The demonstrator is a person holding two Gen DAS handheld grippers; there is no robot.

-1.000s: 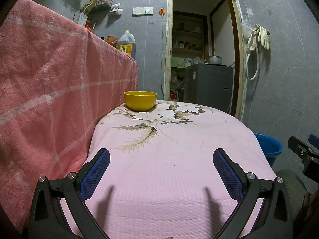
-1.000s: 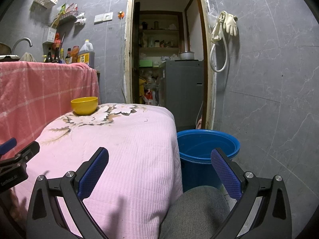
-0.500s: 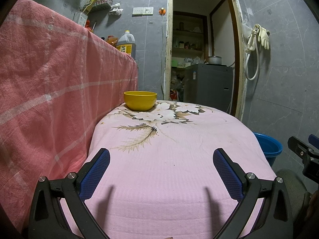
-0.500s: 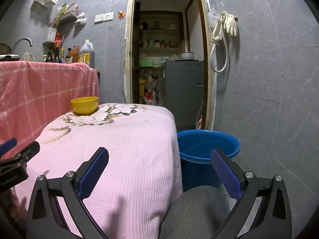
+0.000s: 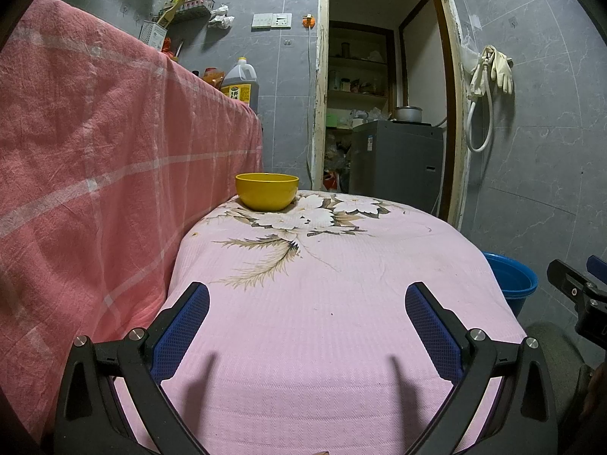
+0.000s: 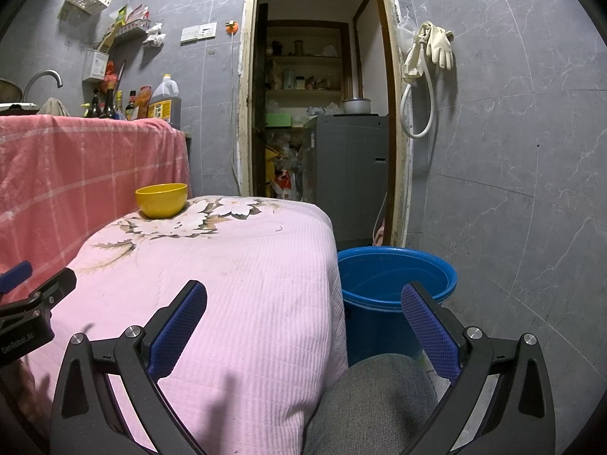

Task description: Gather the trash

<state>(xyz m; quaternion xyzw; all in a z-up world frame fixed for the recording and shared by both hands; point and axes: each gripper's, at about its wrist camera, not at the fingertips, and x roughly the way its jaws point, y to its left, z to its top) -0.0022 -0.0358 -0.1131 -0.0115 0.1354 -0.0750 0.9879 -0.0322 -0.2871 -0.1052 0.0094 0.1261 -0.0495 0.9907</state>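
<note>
A yellow bowl [image 5: 267, 190] stands at the far end of a table covered with a pink floral cloth [image 5: 322, 303]; it also shows in the right wrist view [image 6: 162, 200]. A blue bucket [image 6: 394, 295] stands on the floor right of the table, and its rim shows in the left wrist view [image 5: 512, 276]. My left gripper [image 5: 307, 326] is open and empty above the table's near end. My right gripper [image 6: 303, 326] is open and empty over the table's right edge. No loose trash shows on the cloth.
A pink plaid cloth [image 5: 95, 174] covers a counter on the left, with bottles and an oil jug [image 6: 163, 104] on top. An open doorway [image 6: 318, 113] with a grey appliance [image 6: 349, 174] lies ahead. A knee in grey trousers [image 6: 375, 402] is below the right gripper.
</note>
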